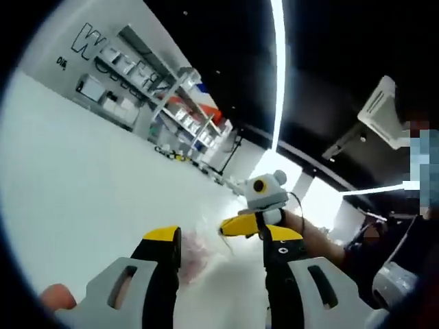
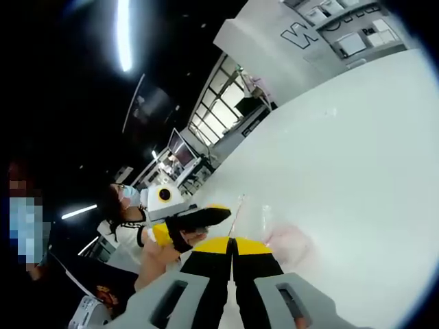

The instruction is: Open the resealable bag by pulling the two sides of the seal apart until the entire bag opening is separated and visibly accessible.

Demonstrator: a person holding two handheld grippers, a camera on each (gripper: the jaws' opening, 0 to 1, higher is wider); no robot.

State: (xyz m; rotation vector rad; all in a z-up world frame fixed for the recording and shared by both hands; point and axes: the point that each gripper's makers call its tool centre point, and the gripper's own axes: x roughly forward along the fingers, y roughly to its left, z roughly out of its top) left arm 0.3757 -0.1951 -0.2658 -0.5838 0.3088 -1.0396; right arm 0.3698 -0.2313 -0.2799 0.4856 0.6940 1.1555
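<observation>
On the white table (image 1: pixel 89 199), the clear resealable bag (image 1: pixel 199 253) lies just in front of both tools, with something pink (image 2: pixel 291 243) inside it. In the left gripper view, the left gripper (image 1: pixel 221 241) has its yellow-tipped jaws spread wide apart, and the bag sits in the gap between them. The right gripper (image 1: pixel 241 225) comes in from the right there and reaches the bag's top edge. In the right gripper view, the right gripper (image 2: pixel 233 241) has its jaws pressed together, and a thin strip of the bag's edge (image 2: pixel 236 212) rises from its tips, so it is pinching the bag. The left gripper (image 2: pixel 195 219) shows at the left, close beside it. The table is wide and bare around the bag. Shelves (image 1: pixel 182 103) stand far off by the wall.
</observation>
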